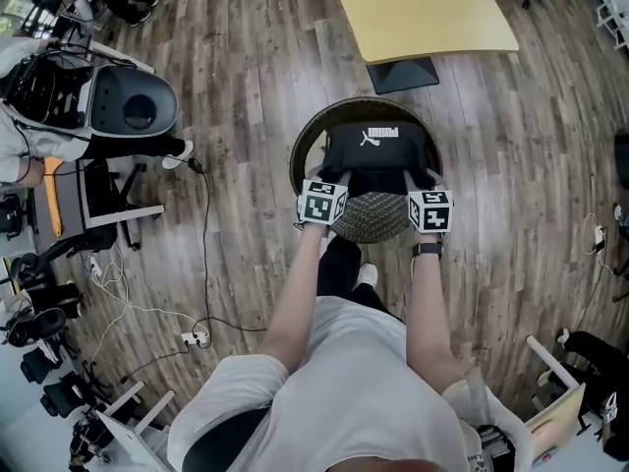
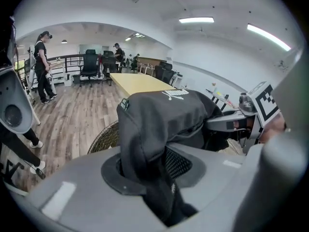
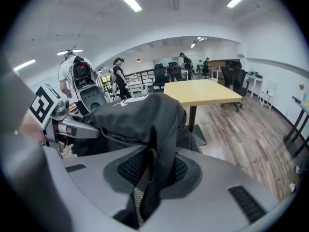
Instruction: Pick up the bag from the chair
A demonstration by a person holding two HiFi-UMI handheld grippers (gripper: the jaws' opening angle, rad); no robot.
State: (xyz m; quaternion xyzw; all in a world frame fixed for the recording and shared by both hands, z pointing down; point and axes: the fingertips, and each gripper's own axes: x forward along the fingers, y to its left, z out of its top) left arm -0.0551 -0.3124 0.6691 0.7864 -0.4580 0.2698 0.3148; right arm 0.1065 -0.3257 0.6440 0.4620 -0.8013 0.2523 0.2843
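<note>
A black bag with a white logo sits in the round wicker chair right in front of me. My left gripper is at the bag's left side and my right gripper at its right side. In the left gripper view the left gripper is shut on a fold of the black bag, which rises above the chair rim. The right gripper view shows the right gripper shut on the bag's fabric and strap. Whether the bag's underside touches the seat is hidden.
A yellow table on a black base stands just beyond the chair. A grey pod-like machine and gear line the left, and cables trail over the wooden floor. People and office chairs stand far off.
</note>
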